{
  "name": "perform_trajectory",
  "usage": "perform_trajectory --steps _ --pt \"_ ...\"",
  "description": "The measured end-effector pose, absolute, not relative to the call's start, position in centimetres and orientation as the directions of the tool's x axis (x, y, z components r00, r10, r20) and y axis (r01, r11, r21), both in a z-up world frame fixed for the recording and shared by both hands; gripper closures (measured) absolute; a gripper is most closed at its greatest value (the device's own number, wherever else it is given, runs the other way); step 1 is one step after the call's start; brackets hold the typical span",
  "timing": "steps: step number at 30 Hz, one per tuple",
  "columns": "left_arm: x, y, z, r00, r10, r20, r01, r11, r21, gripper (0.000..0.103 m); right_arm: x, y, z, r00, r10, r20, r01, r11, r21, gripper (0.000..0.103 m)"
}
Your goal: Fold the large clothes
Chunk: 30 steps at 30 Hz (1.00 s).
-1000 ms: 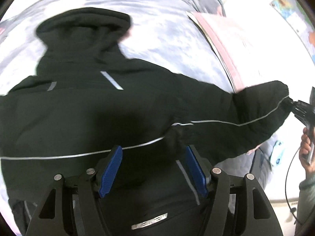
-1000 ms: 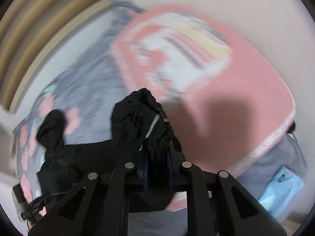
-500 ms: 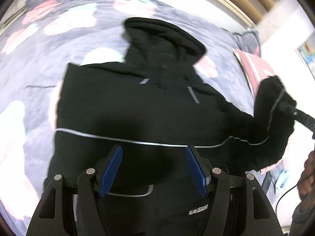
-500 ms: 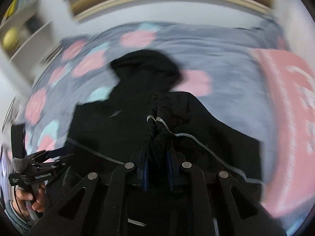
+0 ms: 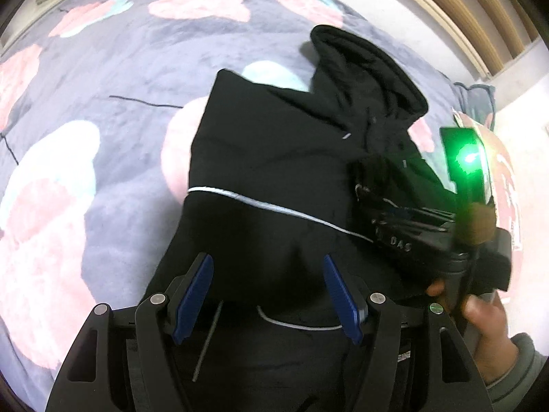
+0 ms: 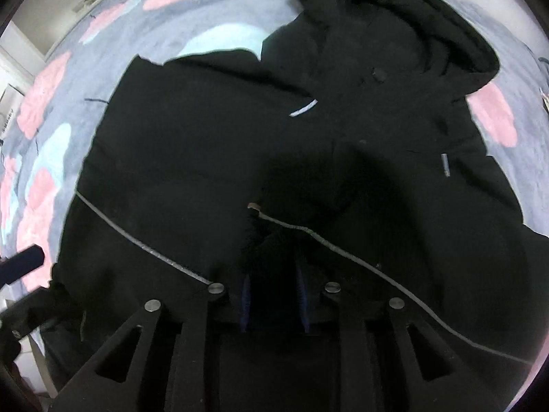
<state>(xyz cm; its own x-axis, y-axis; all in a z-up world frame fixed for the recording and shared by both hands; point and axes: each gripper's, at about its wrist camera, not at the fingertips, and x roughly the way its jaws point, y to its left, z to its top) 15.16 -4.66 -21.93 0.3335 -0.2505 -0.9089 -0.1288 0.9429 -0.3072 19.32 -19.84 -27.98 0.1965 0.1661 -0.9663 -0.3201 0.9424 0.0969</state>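
The black hooded jacket lies flat across the flowered bedspread, hood at the far end, directly under both my claws. My left gripper hangs over its near hem, blue pads spread wide, nothing between them. My right gripper has just been easing apart, the sleeve cuff bunched between its narrow pads.

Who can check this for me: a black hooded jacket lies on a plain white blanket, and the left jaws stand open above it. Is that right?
Not quite. The blanket is not plain white: the left wrist view shows it grey with pink and pale blue patches. The rest holds: the black hooded jacket lies on it, and the left gripper has its jaws open above the jacket.
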Motion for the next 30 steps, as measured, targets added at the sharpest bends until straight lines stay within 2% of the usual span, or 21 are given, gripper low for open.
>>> perform_trajectory --steps 3,5,7,9,15,20,21,22,23,24,25,30 --pt "15.8 -4.9 -22.1 0.335 -0.274 -0.901 -0.116 0.938 -0.328 0.035 19.1 -21.0 -26.5 0.168 0.242 -0.956 -0.345 0.923 0.173 0.064" --pt "16.7 -5.7 -22.0 0.343 -0.326 -0.881 -0.08 0.924 -0.373 0.035 18.7 -22.7 -24.4 0.151 0.319 -0.936 -0.354 0.901 0.25 0.062" --pt "17.6 -6.8 -21.9 0.343 -0.398 -0.851 -0.037 0.899 -0.436 0.035 17.8 -25.6 -21.5 0.187 0.384 -0.904 -0.351 0.886 0.303 0.049" --pt "18.7 -8.2 -21.9 0.339 -0.458 -0.822 -0.003 0.873 -0.488 0.035 17.1 -28.2 -19.6 0.239 0.391 -0.889 -0.338 0.892 0.301 0.042" --pt "23.1 -13.4 -25.2 0.243 -0.571 -0.784 0.05 0.815 -0.578 0.035 15.1 -36.2 -18.4 0.308 0.26 -0.915 -0.205 0.958 0.203 0.041" --pt "25.4 -17.1 -28.4 0.153 -0.572 -0.806 0.059 0.819 -0.57 0.035 13.9 -40.2 -19.7 0.285 0.224 -0.932 -0.094 0.974 0.206 0.041" --pt "25.4 -17.4 -28.6 0.155 -0.581 -0.799 0.064 0.813 -0.579 0.04 13.6 -40.8 -19.9 0.283 0.217 -0.934 -0.083 0.976 0.202 0.041" --pt "25.4 -17.7 -28.7 0.163 -0.588 -0.792 0.072 0.808 -0.585 0.062 13.5 -41.3 -20.1 0.282 0.196 -0.939 -0.073 0.98 0.183 0.041" --pt "25.6 -18.0 -28.8 0.158 -0.584 -0.796 0.075 0.811 -0.58 0.069 13.3 -41.4 -19.9 0.284 0.18 -0.942 -0.068 0.983 0.168 0.041" --pt "25.5 -18.2 -28.6 0.165 -0.578 -0.799 0.081 0.816 -0.573 0.08 13.2 -41.7 -19.8 0.287 0.166 -0.943 -0.062 0.986 0.155 0.041" --pt "25.3 -18.2 -27.9 0.192 -0.582 -0.79 0.096 0.812 -0.575 0.083 13.2 -42.2 -19.6 0.294 0.153 -0.943 -0.052 0.988 0.144 0.041" --pt "23.6 -14.4 -21.4 0.363 -0.58 -0.729 0.103 0.803 -0.587 0.085 13.9 -43.9 -17.9 0.348 0.121 -0.93 -0.014 0.992 0.124 0.041"
